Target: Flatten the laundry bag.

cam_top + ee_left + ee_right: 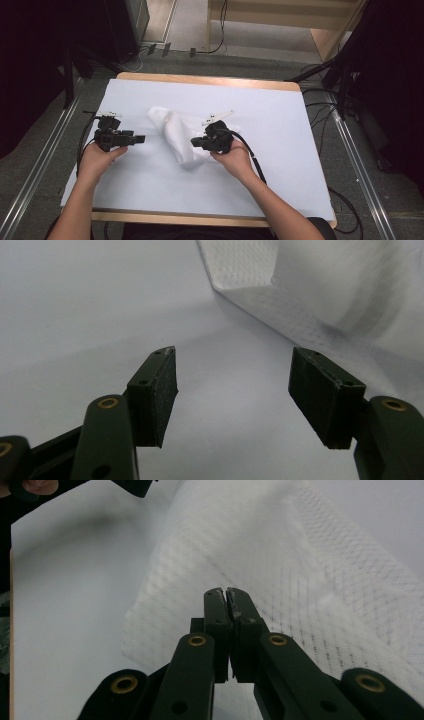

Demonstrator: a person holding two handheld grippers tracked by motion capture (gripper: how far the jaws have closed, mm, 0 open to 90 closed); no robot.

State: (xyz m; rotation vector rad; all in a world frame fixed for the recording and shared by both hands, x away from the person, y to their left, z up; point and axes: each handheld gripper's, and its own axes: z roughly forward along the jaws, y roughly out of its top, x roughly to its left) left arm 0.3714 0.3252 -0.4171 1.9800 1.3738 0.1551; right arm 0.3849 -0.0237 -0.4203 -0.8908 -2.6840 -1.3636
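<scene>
A white mesh cloth (172, 131) lies crumpled in the middle of the white-covered table (260, 170). My right gripper (195, 142) hovers over the cloth's right part, pointing left. In the right gripper view its jaws (227, 597) are pressed together with no cloth showing between the pads, and the cloth (310, 565) spreads out beneath them. My left gripper (142, 139) sits left of the cloth, pointing right at it. Its jaws (232, 390) stand wide apart over bare table, with the cloth's edge (320, 300) just beyond them.
The table's wooden rim (210, 80) shows at the far side. Cables (320, 110) and dark stands (345, 75) are on the floor to the right, with metal rails along both sides. The other hand's gripper (137, 485) shows at the top left of the right gripper view.
</scene>
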